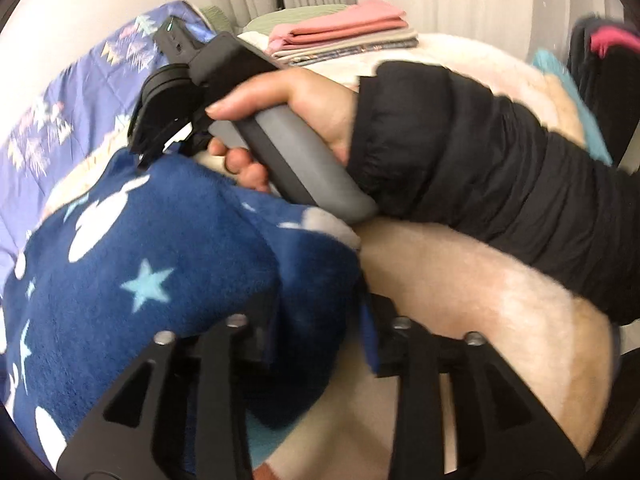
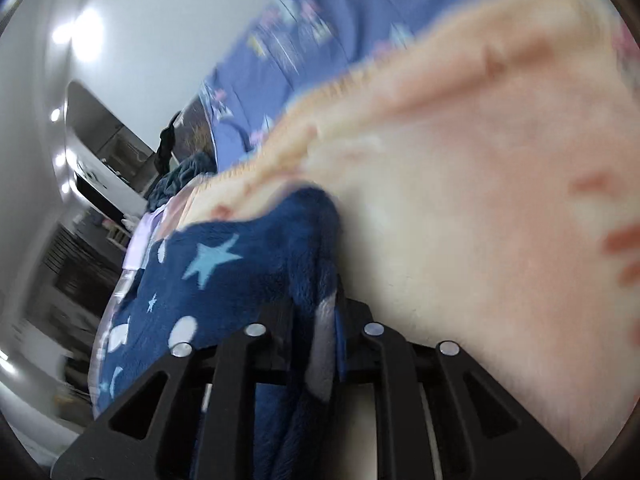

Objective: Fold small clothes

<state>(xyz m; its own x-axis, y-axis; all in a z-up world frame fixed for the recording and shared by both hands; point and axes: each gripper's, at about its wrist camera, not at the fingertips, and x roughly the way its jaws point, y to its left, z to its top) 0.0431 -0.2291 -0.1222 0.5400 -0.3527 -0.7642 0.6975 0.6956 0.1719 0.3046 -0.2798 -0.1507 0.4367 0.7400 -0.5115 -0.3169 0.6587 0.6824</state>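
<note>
Navy fleece garment, printed with pale stars and white blobs, held off the cream blanket by both tongs at once. Left tongs: the two black fingers are closed on a bunched edge of the fleece, which fills the gap between them and spreads away to their left. Right tongs: fingers likewise clamped on a fold of the same fleece, the cloth running up and forward from the tips and hanging down between the linkage bars. In the left wrist view the right tongs appear ahead of the left pair, their tips buried in the far upper edge of the garment; the person's right hand wraps the grey handle, with a black padded sleeve behind it. Cream blanket lies to the right of both pairs of tongs and beyond the garment. Folded stack of pink and beige clothes sits far ahead of the left tongs, on the blanket's far side. Lilac patterned quilt lies ahead and to the left. Both views are motion-blurred, so fine detail of the cloth edges cannot be made out.
</note>
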